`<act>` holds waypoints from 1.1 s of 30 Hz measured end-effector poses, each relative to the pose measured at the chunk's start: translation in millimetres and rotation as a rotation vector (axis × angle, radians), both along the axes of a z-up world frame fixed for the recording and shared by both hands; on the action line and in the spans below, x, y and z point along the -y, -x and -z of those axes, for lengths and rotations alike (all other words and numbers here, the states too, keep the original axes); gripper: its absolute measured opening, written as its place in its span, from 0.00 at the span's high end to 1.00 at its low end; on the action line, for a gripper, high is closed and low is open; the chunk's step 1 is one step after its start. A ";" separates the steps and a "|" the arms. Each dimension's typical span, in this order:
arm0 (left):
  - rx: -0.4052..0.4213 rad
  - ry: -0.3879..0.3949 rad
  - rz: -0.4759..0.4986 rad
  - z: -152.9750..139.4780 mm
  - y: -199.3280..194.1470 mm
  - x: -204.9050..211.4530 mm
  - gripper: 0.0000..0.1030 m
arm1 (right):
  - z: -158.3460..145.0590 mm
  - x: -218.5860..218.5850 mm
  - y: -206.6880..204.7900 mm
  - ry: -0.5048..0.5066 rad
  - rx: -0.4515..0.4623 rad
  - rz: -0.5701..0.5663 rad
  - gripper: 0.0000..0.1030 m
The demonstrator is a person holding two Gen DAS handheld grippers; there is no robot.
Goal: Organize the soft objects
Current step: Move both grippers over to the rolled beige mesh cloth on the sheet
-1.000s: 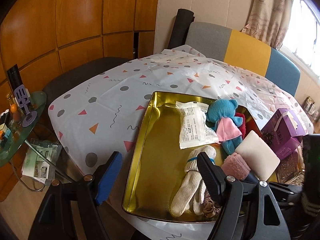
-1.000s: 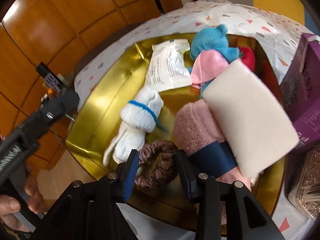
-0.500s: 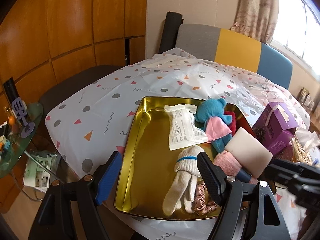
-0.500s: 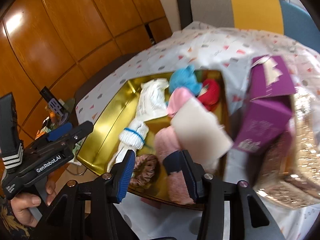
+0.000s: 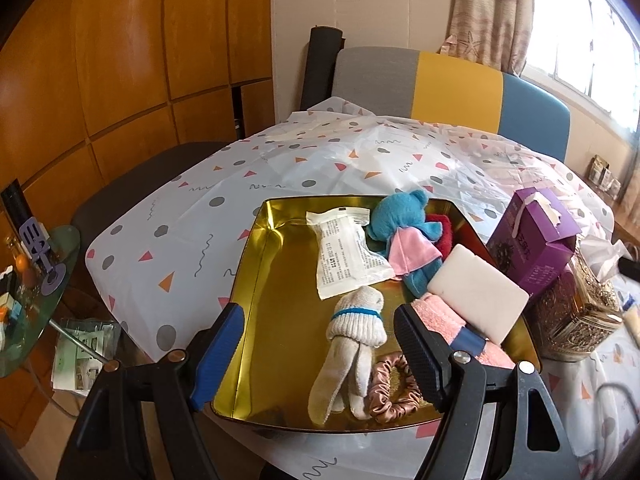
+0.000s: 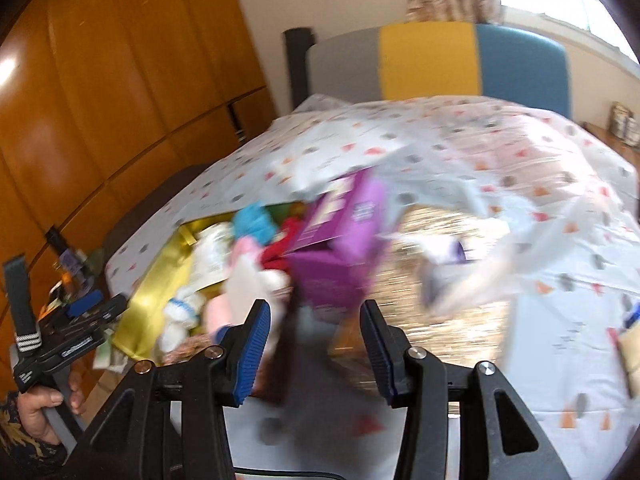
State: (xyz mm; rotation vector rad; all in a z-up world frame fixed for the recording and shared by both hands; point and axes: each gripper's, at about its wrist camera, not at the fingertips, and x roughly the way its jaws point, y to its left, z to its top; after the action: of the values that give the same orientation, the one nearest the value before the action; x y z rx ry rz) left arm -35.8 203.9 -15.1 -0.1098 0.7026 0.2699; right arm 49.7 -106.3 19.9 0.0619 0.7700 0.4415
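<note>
Right gripper [image 6: 314, 346] hangs empty, jaws parted, above the gold tray [image 5: 256, 320]; left gripper [image 5: 316, 354] is spread wide there too. Next I'd aim squarely at one soft thing, like the white sock [image 5: 352, 344] mid-tray, and close gently.

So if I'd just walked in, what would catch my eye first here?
Probably the shiny gold tray on the patterned tablecloth, crowded with soft things: a blue teddy bear at its far end, a rolled white sock nearer, a white sponge on the right. Just right of the tray stands a bright purple box.
</note>
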 end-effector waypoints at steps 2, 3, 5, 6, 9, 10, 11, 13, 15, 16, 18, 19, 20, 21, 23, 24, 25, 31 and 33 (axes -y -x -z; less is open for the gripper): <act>-0.001 -0.004 0.010 -0.3 -0.6 3.8 0.24 | -5.5 26.8 -4.8 -0.001 0.005 0.065 0.55; -0.002 -0.005 0.012 -0.5 -1.1 5.3 0.24 | -8.1 42.9 -7.1 -0.005 0.009 0.104 0.55; -0.003 -0.009 0.018 -0.5 -1.9 8.6 0.25 | -12.4 72.3 -10.6 0.000 0.016 0.181 0.55; -0.006 -0.012 0.022 0.0 -2.7 10.7 0.24 | -13.9 85.7 -12.5 0.003 0.019 0.222 0.55; -0.013 -0.015 0.034 1.1 -3.2 15.0 0.24 | -13.6 125.4 -18.8 0.007 0.009 0.340 0.54; -0.015 -0.018 0.037 1.2 -3.1 16.8 0.24 | -12.2 138.8 -21.2 0.017 0.004 0.381 0.54; -0.017 -0.021 0.043 1.4 -3.6 18.9 0.24 | -10.5 150.2 -23.8 0.027 0.000 0.415 0.54; -0.020 -0.024 0.051 1.6 -4.4 21.5 0.24 | -4.3 176.4 -30.7 0.047 -0.014 0.489 0.54; -0.023 -0.026 0.059 1.6 -5.3 24.0 0.24 | 3.3 203.3 -38.0 0.066 -0.031 0.567 0.54; -0.024 -0.029 0.062 1.8 -5.9 25.5 0.24 | 7.4 216.6 -40.3 0.070 -0.035 0.607 0.54; -0.027 -0.029 0.070 1.1 -6.7 29.0 0.24 | 17.5 245.2 -42.8 0.078 -0.042 0.701 0.54; -0.027 -0.030 0.074 0.2 -7.0 30.8 0.24 | 24.9 260.9 -42.7 0.071 -0.048 0.758 0.54; -0.026 -0.034 0.079 -1.3 -7.7 33.6 0.24 | 31.5 274.0 -39.4 0.060 -0.050 0.802 0.54; -0.026 -0.040 0.084 -2.8 -7.7 35.7 0.24 | 40.1 286.5 -35.7 0.051 -0.061 0.852 0.54; -0.019 -0.047 0.096 -7.0 -8.6 41.5 0.24 | 58.1 310.7 -31.6 0.045 -0.162 0.946 0.54; -0.017 -0.045 0.103 -9.1 -9.4 44.2 0.24 | 61.1 321.9 -28.3 -0.011 -0.177 0.975 0.54; -0.015 -0.044 0.112 -11.4 -10.3 47.3 0.24 | 62.0 328.0 -25.7 -0.048 -0.177 0.994 0.54; 0.017 -0.067 0.193 -29.1 -14.6 75.9 0.24 | 66.3 340.5 -17.5 -0.127 -0.212 1.022 0.54; 0.025 -0.069 0.225 -34.9 -16.6 87.0 0.24 | 68.5 341.0 -15.7 -0.145 -0.229 1.024 0.54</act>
State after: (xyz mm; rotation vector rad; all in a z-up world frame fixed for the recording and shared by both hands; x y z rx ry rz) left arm -19.2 116.8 19.8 0.0321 0.6732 0.0771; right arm 65.4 -447.3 -48.6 0.6197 0.8254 -0.4947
